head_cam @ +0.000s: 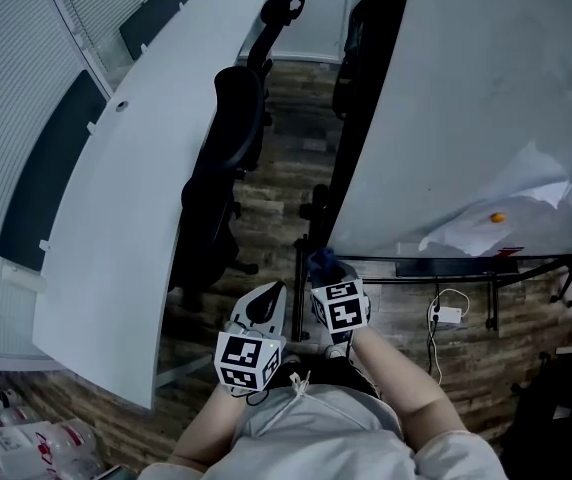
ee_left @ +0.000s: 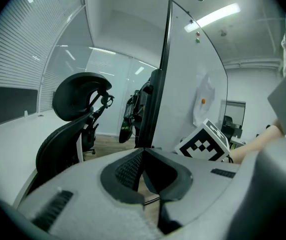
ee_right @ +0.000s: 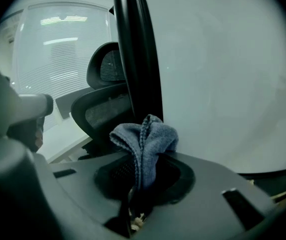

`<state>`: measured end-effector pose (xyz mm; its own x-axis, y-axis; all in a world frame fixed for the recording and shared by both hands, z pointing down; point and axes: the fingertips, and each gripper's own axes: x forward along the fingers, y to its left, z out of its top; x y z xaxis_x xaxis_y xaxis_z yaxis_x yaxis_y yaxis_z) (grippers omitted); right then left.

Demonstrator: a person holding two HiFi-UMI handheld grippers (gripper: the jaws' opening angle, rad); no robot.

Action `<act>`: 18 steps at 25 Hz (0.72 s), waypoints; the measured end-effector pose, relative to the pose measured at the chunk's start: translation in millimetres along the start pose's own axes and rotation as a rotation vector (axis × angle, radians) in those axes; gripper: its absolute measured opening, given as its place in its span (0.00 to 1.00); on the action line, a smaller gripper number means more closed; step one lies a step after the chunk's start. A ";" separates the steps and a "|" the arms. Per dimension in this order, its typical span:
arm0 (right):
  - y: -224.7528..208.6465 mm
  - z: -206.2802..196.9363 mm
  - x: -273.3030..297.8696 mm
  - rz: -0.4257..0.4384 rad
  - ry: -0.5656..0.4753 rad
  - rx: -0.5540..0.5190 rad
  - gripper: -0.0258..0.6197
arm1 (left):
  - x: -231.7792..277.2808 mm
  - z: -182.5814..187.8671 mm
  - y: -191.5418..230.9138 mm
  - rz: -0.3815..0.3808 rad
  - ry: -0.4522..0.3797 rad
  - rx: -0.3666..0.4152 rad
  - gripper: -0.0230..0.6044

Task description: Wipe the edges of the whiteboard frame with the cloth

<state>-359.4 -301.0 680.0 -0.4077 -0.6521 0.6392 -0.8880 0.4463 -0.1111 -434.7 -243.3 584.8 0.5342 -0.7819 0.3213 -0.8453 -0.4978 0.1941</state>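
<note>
At the lower part of the black whiteboard frame (ee_right: 135, 59), the right gripper (ee_right: 142, 176) pinches a grey-blue cloth (ee_right: 145, 136); the left gripper (ee_left: 144, 156) has its jaws together, holding nothing.

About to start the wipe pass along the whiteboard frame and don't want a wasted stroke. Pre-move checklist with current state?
1. Cloth held: ok. The right gripper has its jaws shut on the cloth, with a bunch sticking out ahead.
2. Cloth at the whiteboard frame: lined up with the black edge; actual contact cannot tell.
3. Left gripper free: ok. Jaws together, nothing between them.
4. Room along the edge: cannot tell. The office chair stands close beside the frame.
5. Paper on the board face: ok, it is well away from this edge.
</note>
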 end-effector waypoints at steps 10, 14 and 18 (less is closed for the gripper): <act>7.5 49.4 -37.5 0.020 -0.080 0.005 0.14 | -3.0 25.6 -4.7 -0.015 -0.031 -0.013 0.07; 11.6 78.2 -61.5 0.027 -0.115 -0.043 0.14 | -4.2 54.9 -7.2 -0.019 -0.077 -0.006 0.07; 14.3 107.2 -82.9 0.027 -0.132 -0.077 0.14 | -5.3 85.4 -13.1 -0.036 -0.127 0.017 0.07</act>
<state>-361.1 -306.3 543.8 -0.4605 -0.7119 0.5302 -0.8594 0.5071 -0.0654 -425.7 -264.7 501.4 0.5621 -0.8040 0.1943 -0.8258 -0.5321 0.1870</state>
